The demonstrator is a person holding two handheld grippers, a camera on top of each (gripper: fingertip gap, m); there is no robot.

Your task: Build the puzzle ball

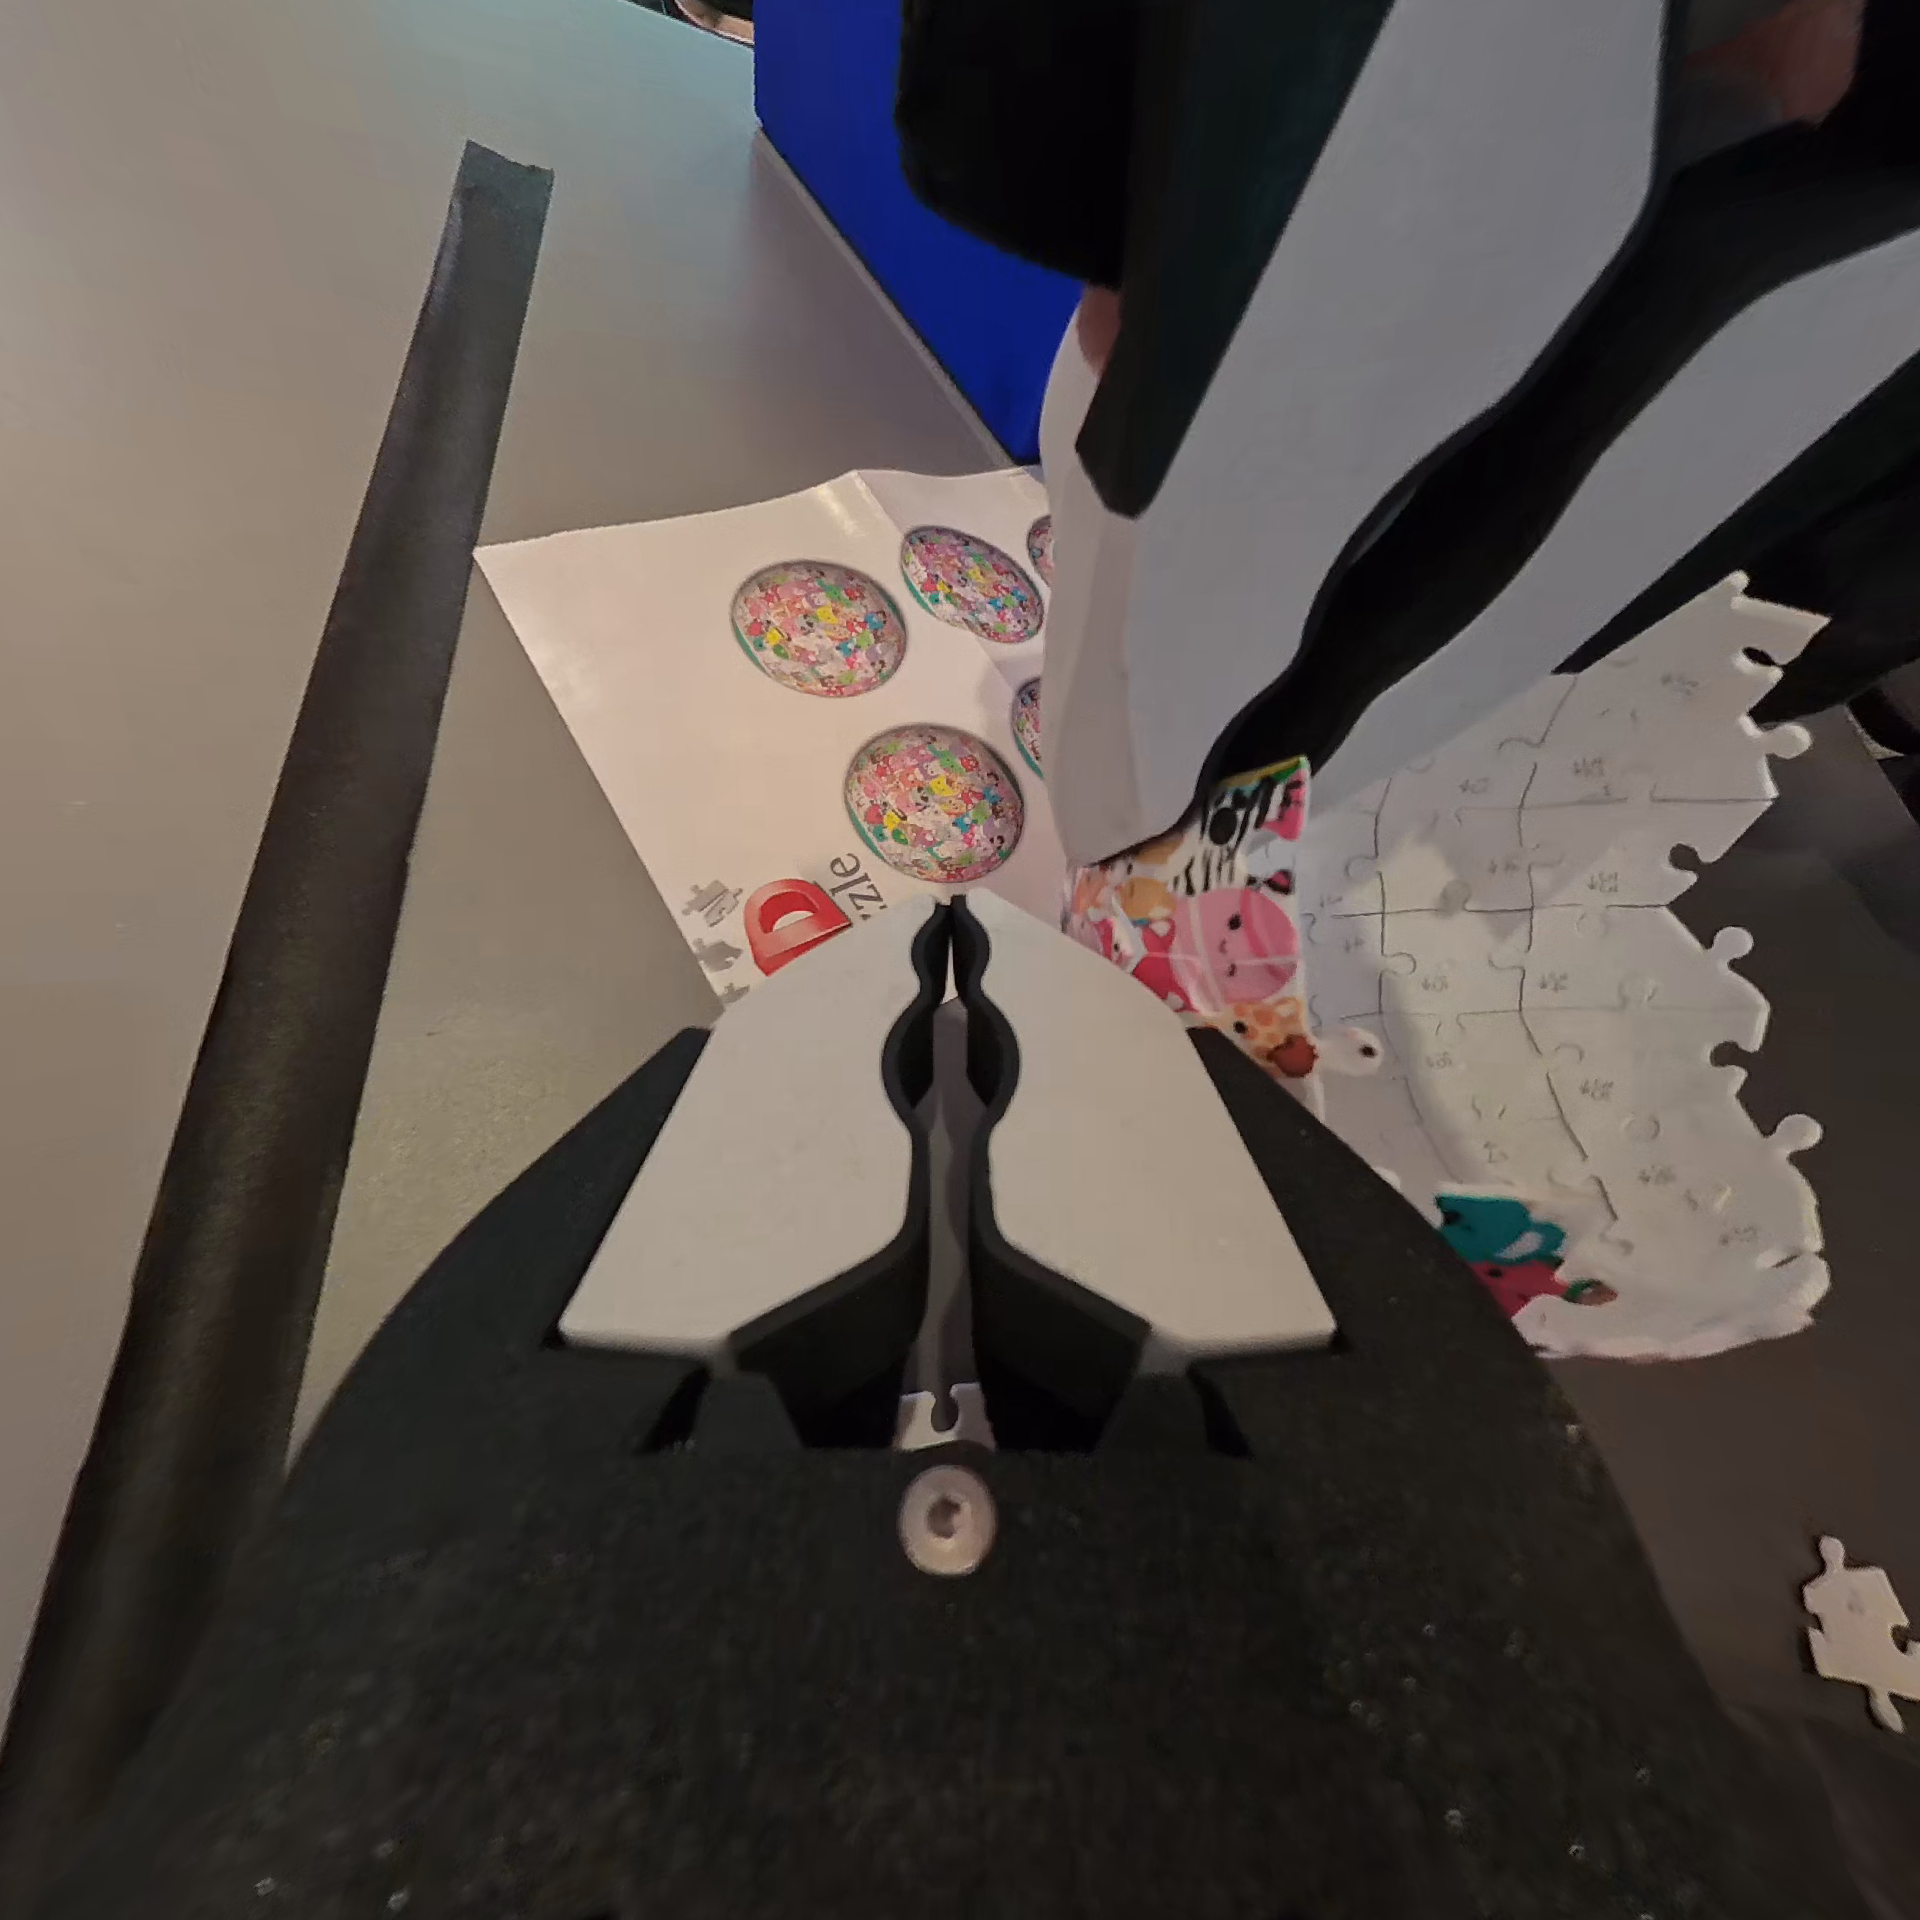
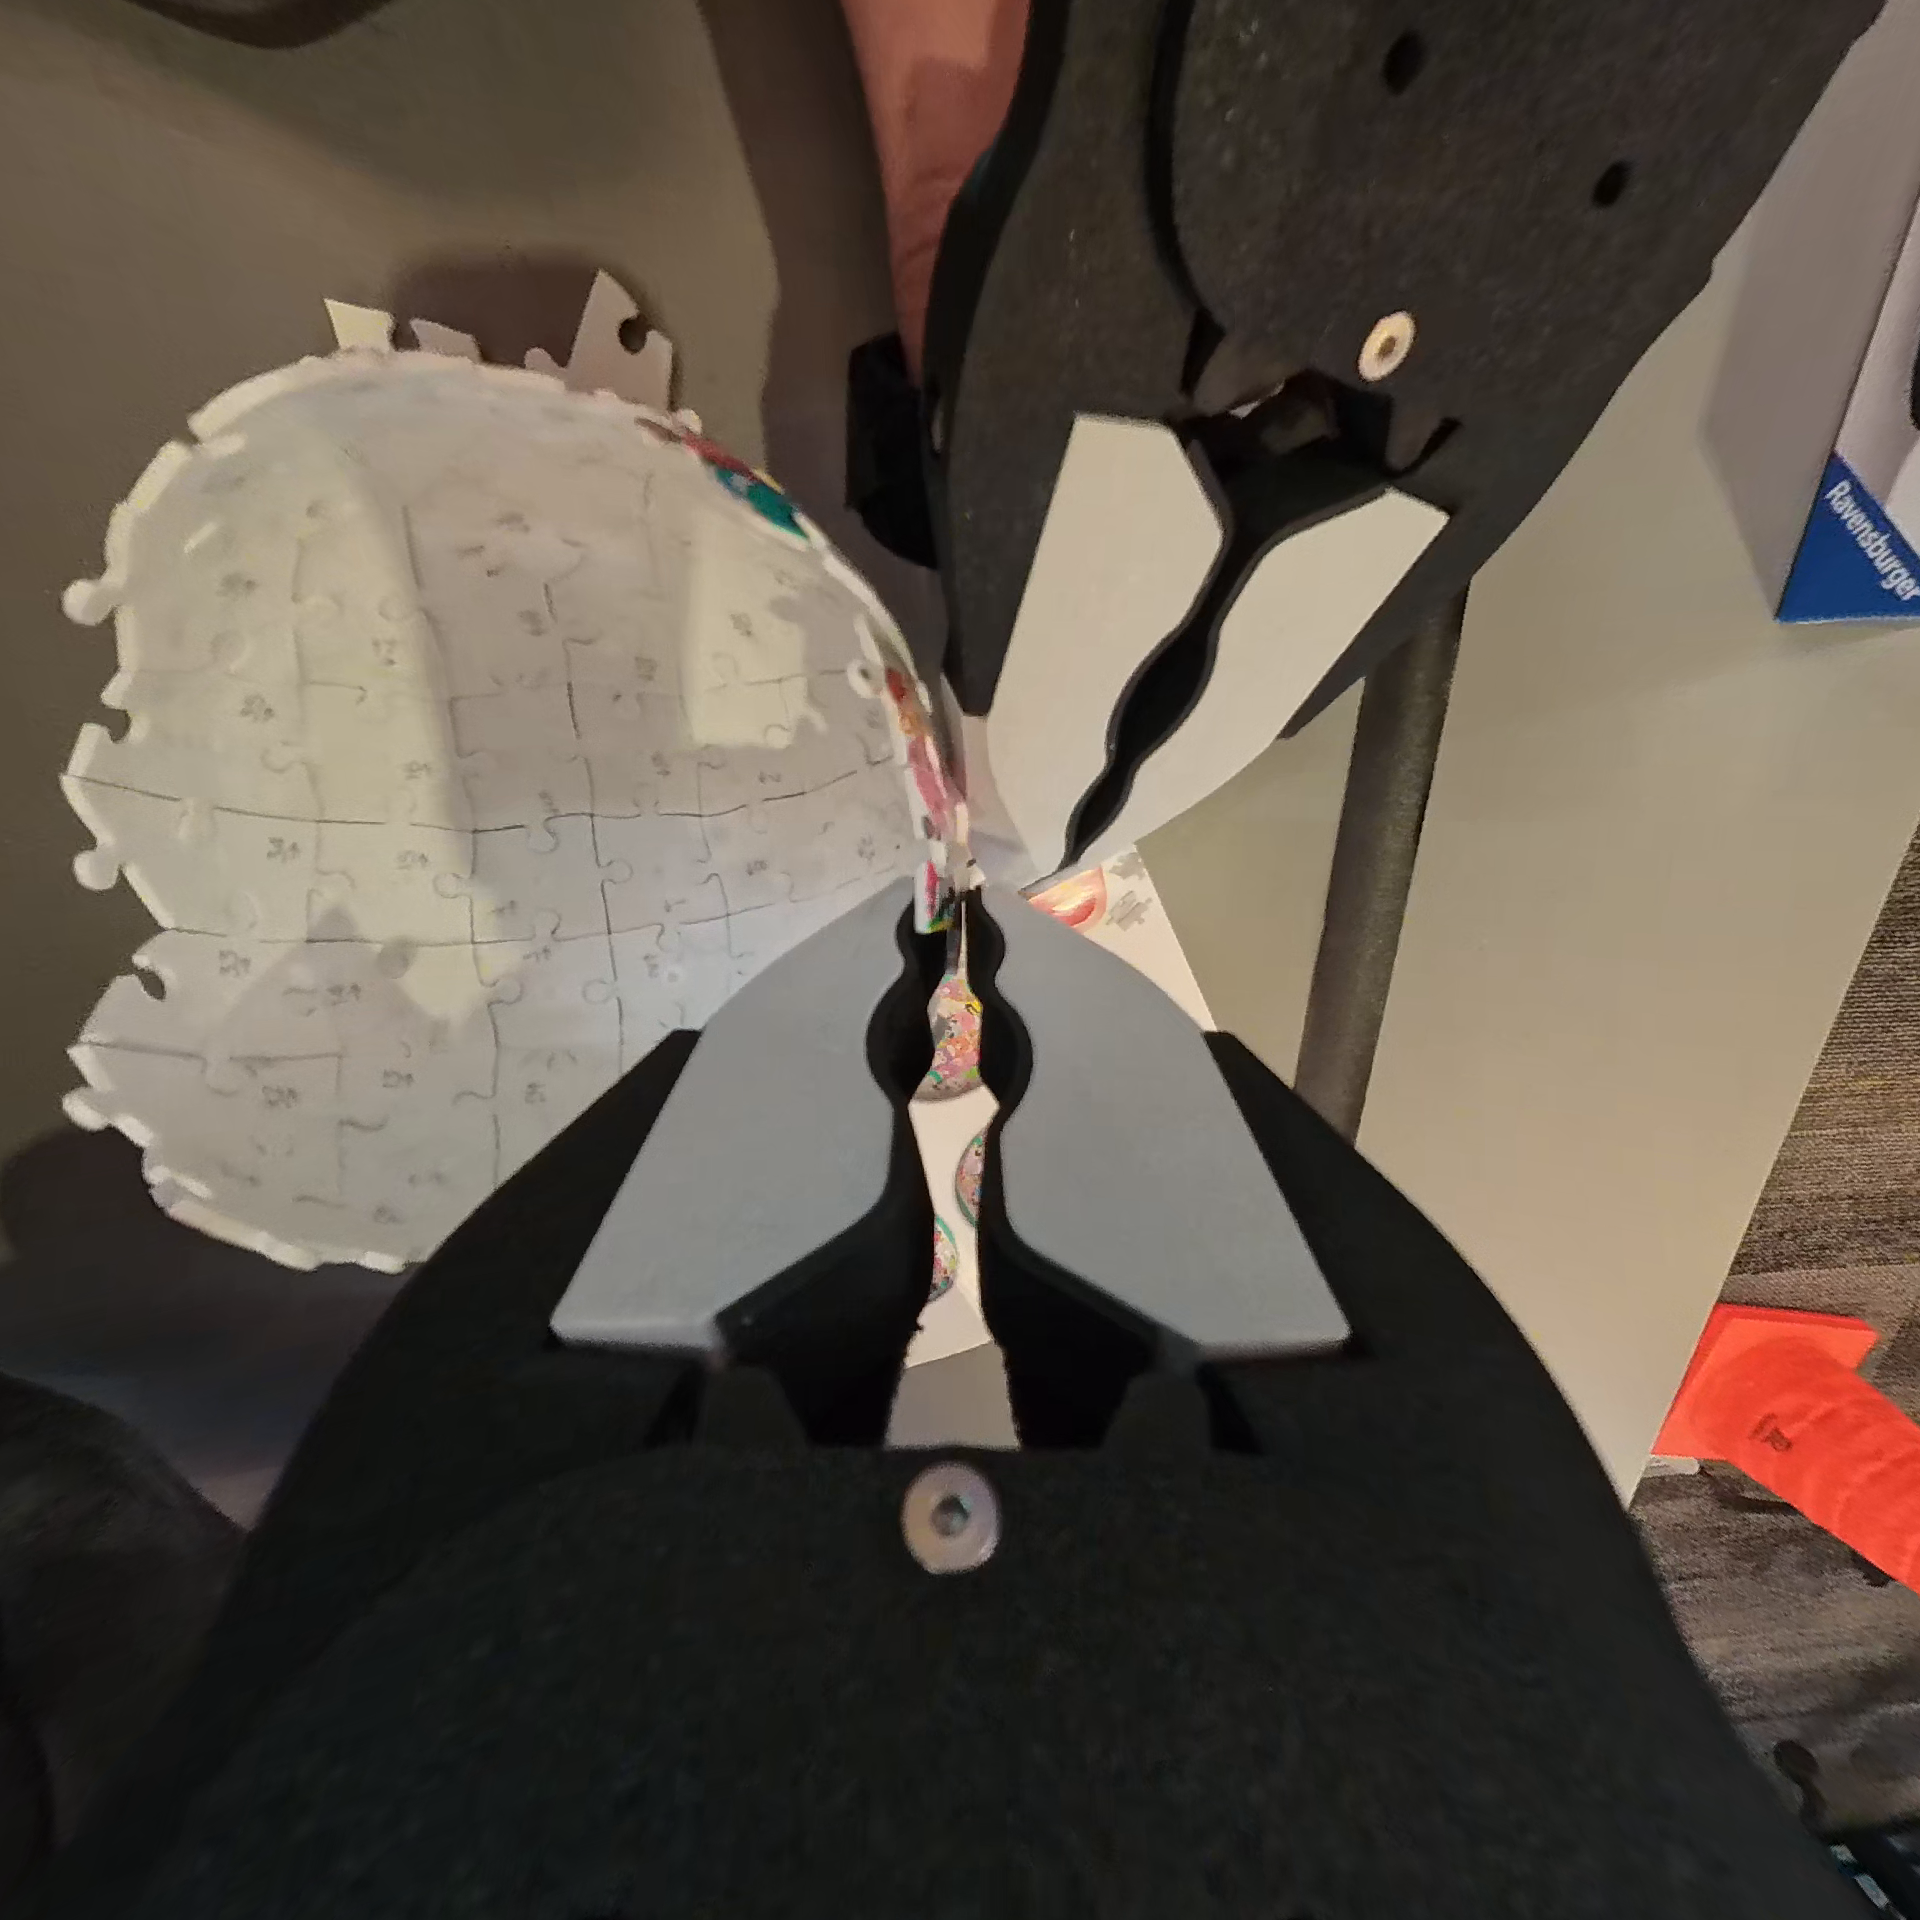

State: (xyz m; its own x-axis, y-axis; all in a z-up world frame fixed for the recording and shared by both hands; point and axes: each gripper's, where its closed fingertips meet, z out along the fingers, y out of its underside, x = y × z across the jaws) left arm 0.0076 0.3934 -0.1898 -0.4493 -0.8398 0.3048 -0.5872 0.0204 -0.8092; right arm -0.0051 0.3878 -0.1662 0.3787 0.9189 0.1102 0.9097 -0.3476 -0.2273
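The half-built puzzle ball (image 2: 468, 779) is a curved shell; its white, numbered inside faces the right wrist view. It also shows in the left wrist view (image 1: 1558, 987), with its colourful outer face (image 1: 1216, 935) at the near rim. My right gripper (image 2: 951, 904) is shut on that colourful rim, and it reaches in from the upper right in the left wrist view (image 1: 1247, 790). My left gripper (image 1: 951, 920) is shut just left of the rim, over the printed sheet. It shows shut in the right wrist view (image 2: 1070, 842). A white bit (image 1: 940, 1413) shows by its finger base; I cannot tell whether it is held.
A printed sheet (image 1: 831, 675) with ball pictures lies under the grippers. A loose white piece (image 1: 1860, 1631) lies at the right. More pieces (image 2: 613, 343) lie behind the shell. A black padded bar (image 1: 343, 727) runs along the left. A white and blue box (image 2: 1849, 468) stands nearby. Both grippers' tips are close together, under 4 cm apart.
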